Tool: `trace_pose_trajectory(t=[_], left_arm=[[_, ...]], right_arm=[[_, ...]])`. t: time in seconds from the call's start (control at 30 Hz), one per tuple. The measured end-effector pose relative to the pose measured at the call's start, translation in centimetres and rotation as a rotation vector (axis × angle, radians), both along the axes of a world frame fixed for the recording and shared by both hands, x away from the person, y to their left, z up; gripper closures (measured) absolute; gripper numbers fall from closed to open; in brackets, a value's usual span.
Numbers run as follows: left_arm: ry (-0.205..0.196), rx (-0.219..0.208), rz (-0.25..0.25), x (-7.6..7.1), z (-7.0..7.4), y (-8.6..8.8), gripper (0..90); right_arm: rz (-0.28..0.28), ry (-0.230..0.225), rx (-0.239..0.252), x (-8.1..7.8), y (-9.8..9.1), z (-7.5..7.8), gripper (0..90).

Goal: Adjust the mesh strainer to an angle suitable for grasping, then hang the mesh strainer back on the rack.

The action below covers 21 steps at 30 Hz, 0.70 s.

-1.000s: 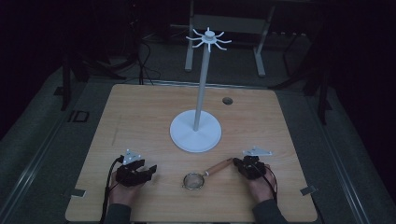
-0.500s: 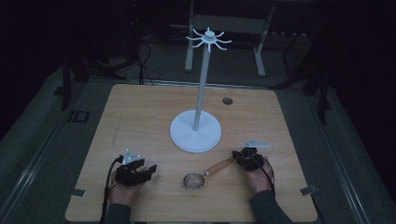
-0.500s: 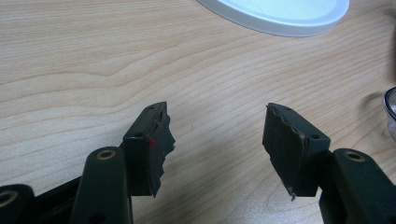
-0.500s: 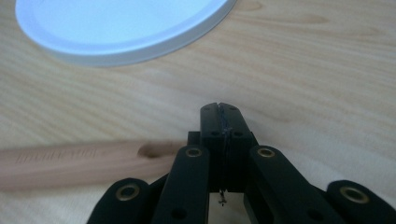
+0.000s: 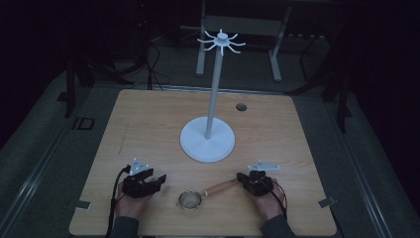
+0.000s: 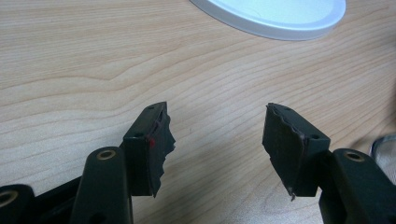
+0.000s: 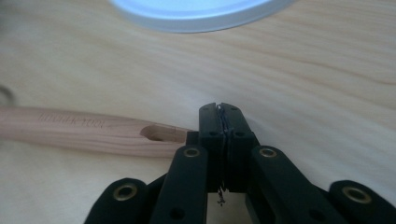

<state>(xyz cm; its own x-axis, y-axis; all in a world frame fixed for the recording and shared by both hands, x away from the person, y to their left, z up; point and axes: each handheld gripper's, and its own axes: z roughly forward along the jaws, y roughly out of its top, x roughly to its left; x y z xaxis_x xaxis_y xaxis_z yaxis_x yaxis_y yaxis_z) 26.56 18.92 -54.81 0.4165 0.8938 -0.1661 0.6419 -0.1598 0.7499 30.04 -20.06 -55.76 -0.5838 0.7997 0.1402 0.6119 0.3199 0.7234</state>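
Wooden-handled strainer (image 5: 205, 192), light, stiff: my right gripper (image 5: 249, 180) is pinched closed beside its handle end at 9 o'clock, gripping nothing.

A small wooden-handled strainer (image 5: 203, 194) lies flat near the table's front edge.

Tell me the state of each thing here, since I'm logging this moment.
left gripper: open, nothing between its jaws.
right gripper: shut, at the end of the strainer's wooden handle.
strainer: lying on the table, handle pointing toward the right gripper.
stand: upright, hooks at the top bare.
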Motion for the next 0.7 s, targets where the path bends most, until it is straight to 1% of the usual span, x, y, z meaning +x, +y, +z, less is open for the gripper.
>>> trace_pose_trajectory(t=[0.03, 0.07, 0.17, 0.27, 0.3, 0.4, 0.47, 0.63, 0.67, 0.7], left_arm=[[-0.002, -0.004, 0.002, 0.0, 0.0, 0.0, 41.3], [-0.002, -0.004, 0.002, 0.0, 0.0, 0.0, 41.3], [-0.003, -0.006, 0.002, 0.0, 0.0, 0.1, 41.5], [-0.001, -0.006, 0.000, 0.0, 0.0, 0.0, 41.5], [-0.001, -0.004, -0.001, -0.1, 0.0, 0.0, 41.5], [-0.001, -0.001, -0.004, -0.1, 0.1, -0.1, 41.5], [-0.001, -0.001, -0.005, -0.1, 0.1, -0.1, 41.6], [-0.002, -0.002, -0.006, -0.1, 0.1, -0.1, 41.6], [-0.003, -0.001, -0.008, 0.0, 0.1, -0.1, 41.7], [-0.003, -0.003, -0.007, 0.0, 0.1, -0.1, 41.7]], right_arm=[[0.016, -0.010, -0.003, -0.4, 0.5, 0.0, 86.2], [0.019, -0.014, 0.000, -0.6, 0.6, 0.1, 85.3], [0.018, -0.031, 0.002, -0.8, 0.5, 0.2, 82.2], [-0.003, -0.042, 0.006, -0.9, 0.0, 0.5, 79.0], [-0.010, -0.047, 0.005, -0.8, -0.2, 0.6, 76.3], [-0.036, -0.068, -0.015, -0.7, -0.8, 0.6, 69.2], [-0.052, -0.086, -0.028, -0.6, -1.2, 0.6, 66.4], [-0.071, -0.078, -0.040, -0.3, -1.8, 0.5, 63.4], [-0.088, -0.087, -0.063, -0.3, -1.9, 0.4, 60.3], [-0.090, -0.086, -0.065, -0.2, -2.0, 0.4, 59.9]])
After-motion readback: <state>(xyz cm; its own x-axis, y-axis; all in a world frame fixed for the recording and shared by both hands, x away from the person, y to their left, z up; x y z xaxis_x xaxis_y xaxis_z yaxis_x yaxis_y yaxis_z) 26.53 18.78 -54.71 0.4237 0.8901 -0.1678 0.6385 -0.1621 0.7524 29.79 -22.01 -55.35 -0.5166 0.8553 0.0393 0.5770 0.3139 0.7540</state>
